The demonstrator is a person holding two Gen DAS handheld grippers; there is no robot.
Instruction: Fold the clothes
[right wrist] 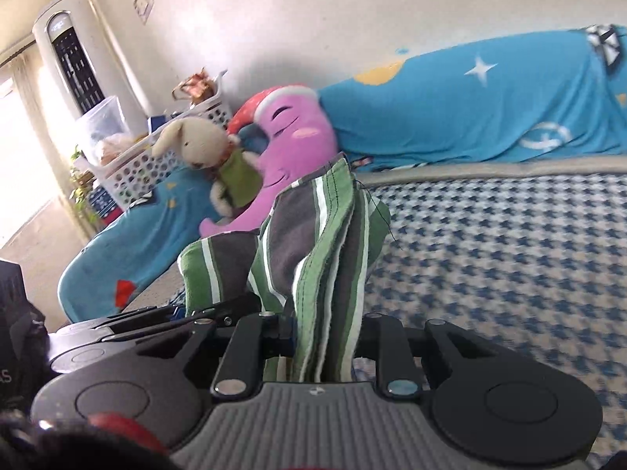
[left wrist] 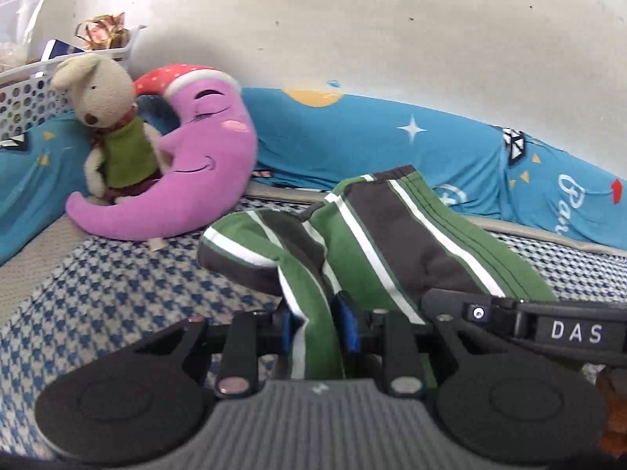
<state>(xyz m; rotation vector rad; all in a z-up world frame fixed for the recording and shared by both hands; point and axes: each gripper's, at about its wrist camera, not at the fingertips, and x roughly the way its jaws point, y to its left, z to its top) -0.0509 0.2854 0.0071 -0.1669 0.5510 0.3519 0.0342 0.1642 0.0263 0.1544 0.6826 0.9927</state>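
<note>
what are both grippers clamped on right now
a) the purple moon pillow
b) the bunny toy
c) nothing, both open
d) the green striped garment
d: the left gripper and the right gripper each have green striped garment fabric pinched between their fingers, while the moon pillow and bunny sit untouched by the wall.
</note>
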